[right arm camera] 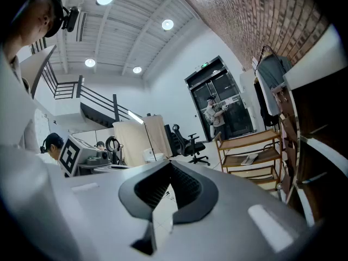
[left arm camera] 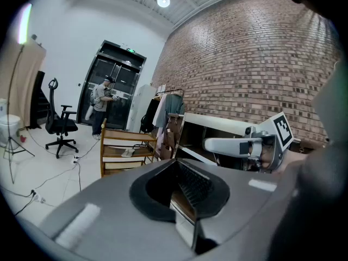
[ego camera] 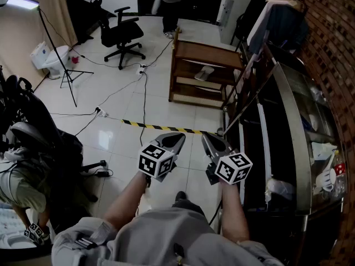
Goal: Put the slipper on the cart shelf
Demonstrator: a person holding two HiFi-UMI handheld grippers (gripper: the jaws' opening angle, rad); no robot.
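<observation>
Stood well back from the cart (ego camera: 206, 53), left gripper (ego camera: 178, 138) and right gripper (ego camera: 206, 139) both closed tip to tip on nothing, aimed roughly that way. Showed the slipper (ego camera: 204, 73) lying pale on the middle shelf, near its centre and well apart from either gripper.

Read, as a judgement, as a placement already made or a second one not begun. Called, in the first case, only for a check that the slipper lay flat and fully on the board, back from the front edge. Called, in the second, for finding another slipper first, opening the jaws wide, pinching across the strap rather than the floppy sole, stepping over the tape (ego camera: 161, 127) and cable (ego camera: 143, 101), and sliding in level under the top board.

Left unclear whether one slipper or a pair lay there: too small, possibly two overlapped. Hid the floor near the feet behind torso and arms. Lost the cart's right side behind a dark rail, and the bottom shelf in shadow.
</observation>
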